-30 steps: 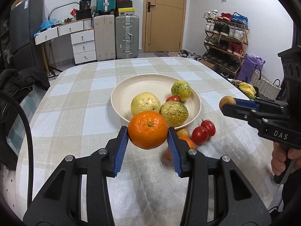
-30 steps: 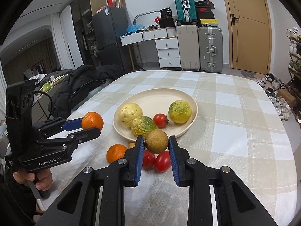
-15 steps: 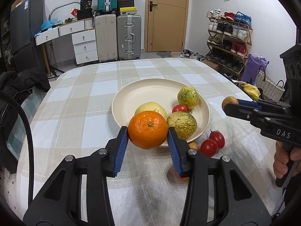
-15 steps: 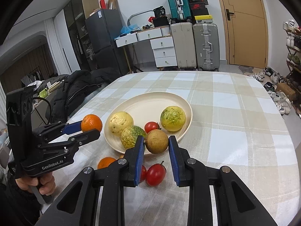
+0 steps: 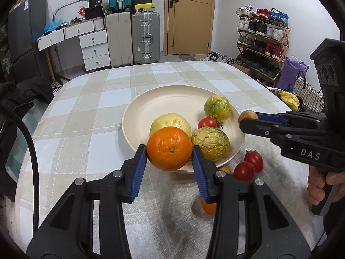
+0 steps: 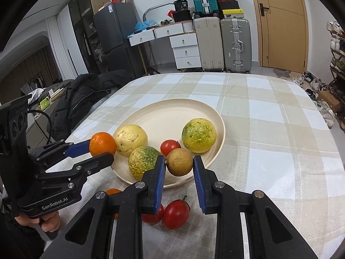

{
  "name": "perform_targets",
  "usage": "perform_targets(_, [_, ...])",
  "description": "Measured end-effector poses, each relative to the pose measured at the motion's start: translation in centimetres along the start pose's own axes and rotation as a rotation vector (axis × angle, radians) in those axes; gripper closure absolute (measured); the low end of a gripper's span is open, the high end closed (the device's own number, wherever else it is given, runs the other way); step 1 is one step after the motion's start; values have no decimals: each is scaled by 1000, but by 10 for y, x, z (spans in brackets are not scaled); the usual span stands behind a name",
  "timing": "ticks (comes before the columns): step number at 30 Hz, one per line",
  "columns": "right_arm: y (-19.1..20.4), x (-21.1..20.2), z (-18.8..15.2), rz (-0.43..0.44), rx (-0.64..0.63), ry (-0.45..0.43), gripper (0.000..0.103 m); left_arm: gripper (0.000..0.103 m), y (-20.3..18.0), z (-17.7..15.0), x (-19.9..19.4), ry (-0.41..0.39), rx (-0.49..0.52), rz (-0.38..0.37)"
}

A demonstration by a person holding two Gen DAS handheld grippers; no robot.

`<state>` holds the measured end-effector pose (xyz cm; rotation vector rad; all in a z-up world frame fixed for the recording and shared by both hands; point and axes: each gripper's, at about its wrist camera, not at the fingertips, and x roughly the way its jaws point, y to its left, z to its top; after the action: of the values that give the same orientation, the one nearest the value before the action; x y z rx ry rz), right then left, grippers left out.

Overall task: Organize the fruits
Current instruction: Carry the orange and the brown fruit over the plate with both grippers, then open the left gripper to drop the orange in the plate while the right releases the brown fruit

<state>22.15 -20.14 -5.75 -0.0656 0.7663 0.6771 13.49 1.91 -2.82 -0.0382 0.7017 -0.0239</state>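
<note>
- Centrally, a cream plate [image 5: 138, 112] rests on the desk [image 5: 86, 116], which is covered by a checked cloth.
- Left gripper [image 5: 170, 151]: its blue fingers [image 5: 138, 168] are clenched on an orange [image 5: 169, 148], held in the air above the near rim of the plate.
- Right gripper [image 6: 179, 162]: its blue fingers [image 6: 199, 183] are clenched on a small round brown fruit [image 6: 179, 161], held over the near edge of the plate; in the left wrist view the same fruit shows at the tip of the gripper, beside the plate's right rim.
- Plate contents: a pale yellow fruit [image 6: 130, 137], a wrinkled yellow-green fruit [image 6: 144, 164], a second yellow-green fruit [image 6: 198, 135] farther back and apart from the others, and a small tomato [image 6: 170, 147] lying between them.
- Desk, near side of the plate: two tomatoes [image 6: 176, 214] lie just beside each other; a second orange [image 5: 208, 208] and another small brown fruit [image 5: 224, 169] lie close by, both partly hidden behind the fingers.
- A hand [image 5: 321, 187] grips the handle of the right gripper at the edge of the left wrist view.
- Background: suitcases [image 5: 145, 36], a white chest of drawers [image 5: 94, 49], a wooden door [image 5: 189, 15] and a shoe rack [image 5: 262, 36].
</note>
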Motion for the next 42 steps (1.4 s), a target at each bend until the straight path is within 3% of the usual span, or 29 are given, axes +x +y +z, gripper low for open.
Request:
perform_targets(23, [-9,29,12,-26,13,44,76,63,6,24,28,0,11,60])
perform_targets(31, [-13,32,11,-25,20,54,76,63,18,23,45,49,-29,46])
perform_targets(42, [-14,34,9,-25,8,51,76,63,9,22,47,49,15,64])
